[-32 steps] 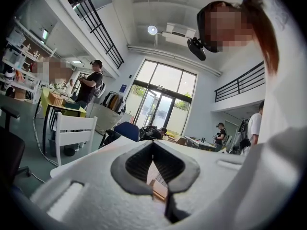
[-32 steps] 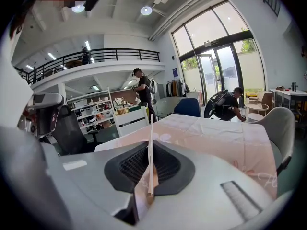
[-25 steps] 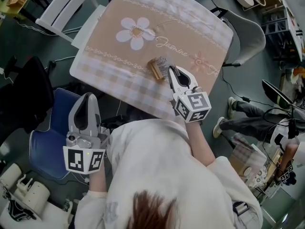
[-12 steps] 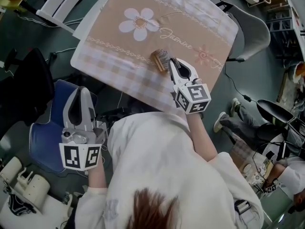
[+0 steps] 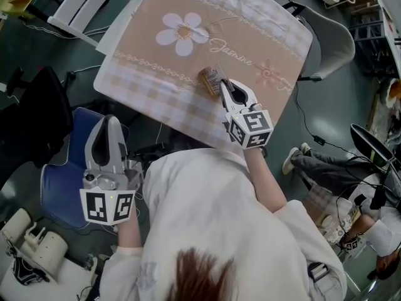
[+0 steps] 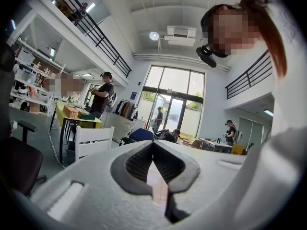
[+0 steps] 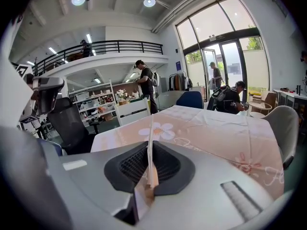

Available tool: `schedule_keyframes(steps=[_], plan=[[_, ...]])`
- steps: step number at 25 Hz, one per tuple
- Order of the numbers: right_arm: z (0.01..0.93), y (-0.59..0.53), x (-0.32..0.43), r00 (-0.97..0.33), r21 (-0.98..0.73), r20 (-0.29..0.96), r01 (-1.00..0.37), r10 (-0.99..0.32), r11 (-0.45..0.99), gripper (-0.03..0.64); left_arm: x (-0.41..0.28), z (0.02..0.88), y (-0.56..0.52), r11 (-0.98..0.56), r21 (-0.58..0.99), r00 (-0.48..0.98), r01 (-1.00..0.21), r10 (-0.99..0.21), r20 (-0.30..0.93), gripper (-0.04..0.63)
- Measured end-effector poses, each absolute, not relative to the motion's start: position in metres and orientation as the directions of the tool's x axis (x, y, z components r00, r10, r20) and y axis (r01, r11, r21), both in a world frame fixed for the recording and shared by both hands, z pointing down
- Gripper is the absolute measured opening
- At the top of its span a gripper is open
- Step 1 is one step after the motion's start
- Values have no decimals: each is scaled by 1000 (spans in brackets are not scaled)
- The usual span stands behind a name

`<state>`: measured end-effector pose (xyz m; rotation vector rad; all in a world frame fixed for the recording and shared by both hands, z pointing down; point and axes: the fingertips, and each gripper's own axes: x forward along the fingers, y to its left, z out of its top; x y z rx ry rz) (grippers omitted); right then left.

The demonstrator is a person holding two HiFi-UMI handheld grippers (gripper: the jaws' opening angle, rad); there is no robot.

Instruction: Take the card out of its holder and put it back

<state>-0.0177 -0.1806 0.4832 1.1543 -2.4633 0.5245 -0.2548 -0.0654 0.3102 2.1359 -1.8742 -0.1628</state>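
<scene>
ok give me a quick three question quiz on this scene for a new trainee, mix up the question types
1. True or false: the left tool rests on the tablecloth.
2. What does the right tool clamp? A) a card B) a spoon C) nothing
3. Fill in: beside the word "Jasmine" the tablecloth shows a white ____.

Key:
1. False. It hangs beside the tablecloth, above a blue chair.
2. A.
3. flower.
</scene>
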Motion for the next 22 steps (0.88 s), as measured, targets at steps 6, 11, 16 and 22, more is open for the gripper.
schedule_keyframes(steps=[6,11,16,22], plan=[[493,-179,-18,-601,-176,473,-781,-644,599,18,-254,308,-68,-114,292,149,-950,-984,100,0],[493,-178,-18,-622,-198,447,-770,-643,607,17,-251,307,-70,-133,299,167,-945,-982,89,0],[484,-177,-17,-622,-205,433,-772,-652,601,84,-246,307,-71,-169,302,202,-938,-976,82,0],[429,-178,11,-563,-220,280,-826,-778,518,88,-248,309,-67,-199,285,227,-938,-971,69,0]])
